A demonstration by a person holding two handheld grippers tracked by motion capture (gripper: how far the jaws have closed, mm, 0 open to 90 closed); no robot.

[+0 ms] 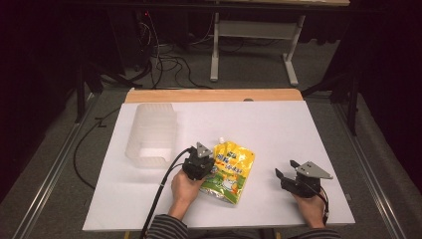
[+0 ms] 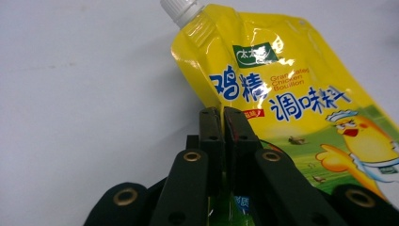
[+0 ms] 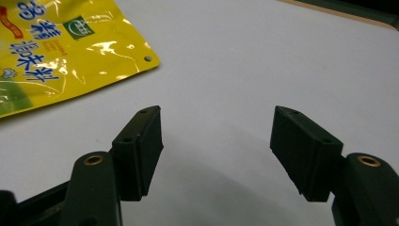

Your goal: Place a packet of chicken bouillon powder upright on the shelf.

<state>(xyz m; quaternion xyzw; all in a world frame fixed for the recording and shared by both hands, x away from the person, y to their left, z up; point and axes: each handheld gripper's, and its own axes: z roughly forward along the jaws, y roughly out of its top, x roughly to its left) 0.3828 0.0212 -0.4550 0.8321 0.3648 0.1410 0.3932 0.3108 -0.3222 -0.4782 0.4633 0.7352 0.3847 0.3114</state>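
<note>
Two grippers in play: left gripper (image 2: pixel 221 117) was clamped on the yellow bouillon pouch's (image 2: pixel 301 103) edge, right gripper (image 3: pixel 216 141) gaped, pouch off to its left. Best to lift slowly, w/ the spout cap (image 2: pixel 181 9) kept up.

Item count, worktop (image 1: pixel 278 129): one, covered in white, with a strip of bare wood along its far edge.

Pouches: one yellow spouted pouch (image 1: pixel 230 170), carrying one white screw cap (image 2: pixel 181 10).

Containers: one clear plastic container (image 1: pixel 151 134).

Grippers: two. One left gripper (image 1: pixel 201 160) and one right gripper (image 1: pixel 287 168), each with two black jaws and one grey three-cornered plate on top.

Hands: two, one on each gripper.

Second tables: one, with a light frame, standing on the floor beyond the worktop (image 1: pixel 254 30).
</note>
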